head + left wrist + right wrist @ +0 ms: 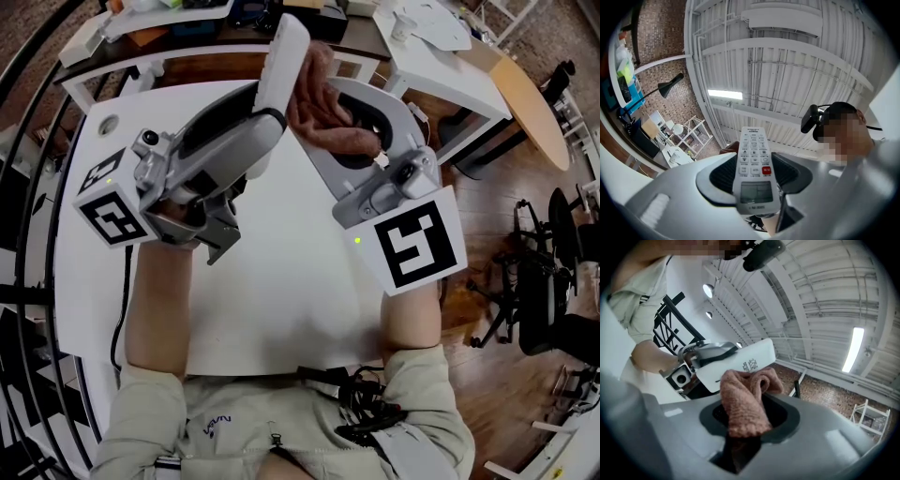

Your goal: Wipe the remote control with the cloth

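Remote control (284, 66): white, held in the air over the white table (281, 281), at the far side from the person. Long axis runs from the jaws away from the person and tilts upward, with the free end farthest out.

Left hand-held gripper (270, 117): jaws partway closed, clamped on the remote's near end, pointing up and away. Left forearm (155, 309) reaches forward from the body.

Cloth (323, 112): pinkish-brown terry, bunched, touching the remote's right side. Right hand-held gripper (352, 117): jaws narrow, pinching the cloth, roughly level and angled in toward the remote. Right forearm (412, 319) is extended on the other side.

Left gripper view only: the remote's button face (753, 168), with the display nearest the jaws, a red button above it and key rows running outward.

Right gripper view only: the remote's plain back with a small printed label (751, 364), the left hand-held gripper holding it, and a cloth (743, 404) fold standing up out of the jaws just in front of it.

Head view only: both marker cubes and the table underneath.
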`<state>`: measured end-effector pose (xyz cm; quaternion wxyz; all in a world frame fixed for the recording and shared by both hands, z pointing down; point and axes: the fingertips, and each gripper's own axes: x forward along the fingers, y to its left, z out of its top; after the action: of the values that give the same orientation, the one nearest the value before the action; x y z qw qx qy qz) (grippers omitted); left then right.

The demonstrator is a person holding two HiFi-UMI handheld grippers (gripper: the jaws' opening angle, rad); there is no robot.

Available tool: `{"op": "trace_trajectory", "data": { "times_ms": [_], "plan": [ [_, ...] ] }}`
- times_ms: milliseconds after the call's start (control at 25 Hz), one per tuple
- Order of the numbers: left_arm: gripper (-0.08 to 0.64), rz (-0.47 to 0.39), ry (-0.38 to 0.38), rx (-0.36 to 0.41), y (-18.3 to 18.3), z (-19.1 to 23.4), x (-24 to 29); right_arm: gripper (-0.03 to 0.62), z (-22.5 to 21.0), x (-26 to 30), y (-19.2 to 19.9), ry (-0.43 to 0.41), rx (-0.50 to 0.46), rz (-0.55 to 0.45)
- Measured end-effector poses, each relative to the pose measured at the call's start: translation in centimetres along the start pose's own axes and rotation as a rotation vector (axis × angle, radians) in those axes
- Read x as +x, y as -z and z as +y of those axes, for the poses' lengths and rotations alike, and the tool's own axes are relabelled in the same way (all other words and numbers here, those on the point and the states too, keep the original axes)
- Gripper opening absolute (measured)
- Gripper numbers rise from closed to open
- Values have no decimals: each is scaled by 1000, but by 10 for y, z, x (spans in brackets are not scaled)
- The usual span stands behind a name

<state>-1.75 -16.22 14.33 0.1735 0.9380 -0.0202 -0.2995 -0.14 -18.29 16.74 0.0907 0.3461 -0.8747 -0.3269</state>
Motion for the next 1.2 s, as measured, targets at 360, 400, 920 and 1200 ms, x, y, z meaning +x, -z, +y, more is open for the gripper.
{"op": "trace_trajectory", "data": {
  "times_ms": [360,400,920,1200],
  "plan": [
    [241,-11,-19,-11,0,3,-1,118,8,-1,4,-49,-10,36],
    [241,-10,-23,-9,0,4,-1,118,8,-1,5,-51,-16,43],
    [241,-51,-93,-21,-19,24,-16,118,22,12,13,-129,-97,132],
    [241,-93,-140,-30,-25,32,-24,118,50,9,22,-268,-116,167]
  ]
}}
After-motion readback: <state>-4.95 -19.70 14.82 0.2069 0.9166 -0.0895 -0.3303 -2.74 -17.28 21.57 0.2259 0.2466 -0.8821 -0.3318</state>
